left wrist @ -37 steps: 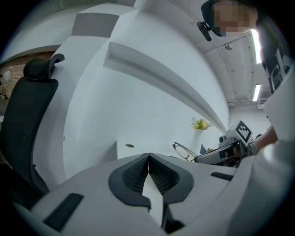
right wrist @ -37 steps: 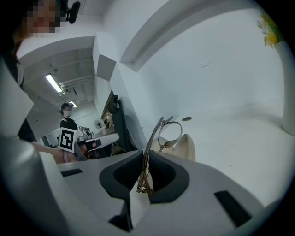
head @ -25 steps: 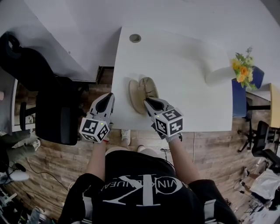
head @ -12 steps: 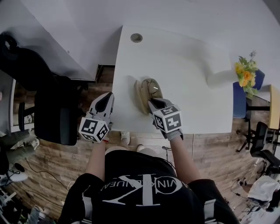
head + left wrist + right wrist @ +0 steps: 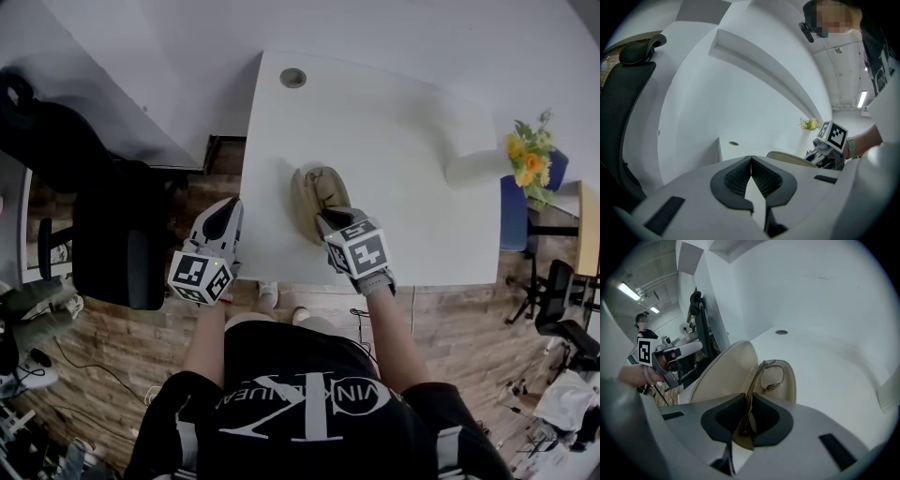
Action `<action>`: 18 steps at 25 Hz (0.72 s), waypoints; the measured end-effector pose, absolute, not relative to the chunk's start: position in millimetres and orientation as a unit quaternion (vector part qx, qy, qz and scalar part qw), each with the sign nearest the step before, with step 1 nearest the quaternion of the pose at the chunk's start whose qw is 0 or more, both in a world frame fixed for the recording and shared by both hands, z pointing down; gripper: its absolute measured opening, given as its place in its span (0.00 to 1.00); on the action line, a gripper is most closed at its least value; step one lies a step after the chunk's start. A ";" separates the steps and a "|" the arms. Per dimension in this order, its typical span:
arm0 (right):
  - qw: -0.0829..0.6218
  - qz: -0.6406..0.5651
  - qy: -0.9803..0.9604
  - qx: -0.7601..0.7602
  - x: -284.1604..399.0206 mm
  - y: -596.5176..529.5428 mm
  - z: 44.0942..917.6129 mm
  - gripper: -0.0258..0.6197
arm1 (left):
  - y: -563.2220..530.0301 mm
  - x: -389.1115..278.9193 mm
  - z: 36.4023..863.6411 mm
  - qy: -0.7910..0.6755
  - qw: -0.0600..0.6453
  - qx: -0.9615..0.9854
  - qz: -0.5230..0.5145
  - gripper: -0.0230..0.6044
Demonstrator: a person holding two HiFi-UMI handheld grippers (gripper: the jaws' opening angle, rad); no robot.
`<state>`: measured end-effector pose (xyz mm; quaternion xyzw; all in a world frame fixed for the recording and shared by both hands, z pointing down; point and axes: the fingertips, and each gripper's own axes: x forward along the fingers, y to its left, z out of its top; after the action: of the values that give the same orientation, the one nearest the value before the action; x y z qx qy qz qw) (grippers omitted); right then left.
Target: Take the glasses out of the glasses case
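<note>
An open beige glasses case (image 5: 305,202) lies near the front edge of the white table (image 5: 394,122). Its lid (image 5: 724,371) stands up at the left and its base (image 5: 790,380) lies at the right. Brown-framed glasses (image 5: 772,378) stand on edge inside the base. My right gripper (image 5: 745,420) points steeply down into the case, shut on the near end of the frame. In the head view, the right gripper (image 5: 328,220) covers the case's near end. My left gripper (image 5: 228,211) hovers shut and empty beside the table's left edge, its tips (image 5: 751,161) touching.
A white vase of yellow flowers (image 5: 525,155) stands at the table's right end. A round cable hole (image 5: 292,78) sits at the far left of the tabletop. A black office chair (image 5: 103,234) is on the floor to the left, close to the left gripper.
My right gripper has dropped and tipped down into the case, onto the glasses frame. The left gripper has stayed where it was.
</note>
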<state>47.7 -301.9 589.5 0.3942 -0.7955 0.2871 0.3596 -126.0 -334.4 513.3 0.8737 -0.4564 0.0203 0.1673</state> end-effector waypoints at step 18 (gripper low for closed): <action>0.329 0.279 -0.807 0.403 46.4 -300.8 575.5 0.23 | -328.9 -125.1 508.9 -0.456 0.166 0.874 0.016 0.06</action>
<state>46.4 -300.8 575.5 0.4032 -0.8069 0.2793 0.3292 -125.1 -328.9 508.9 0.8741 -0.4562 0.0162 0.1661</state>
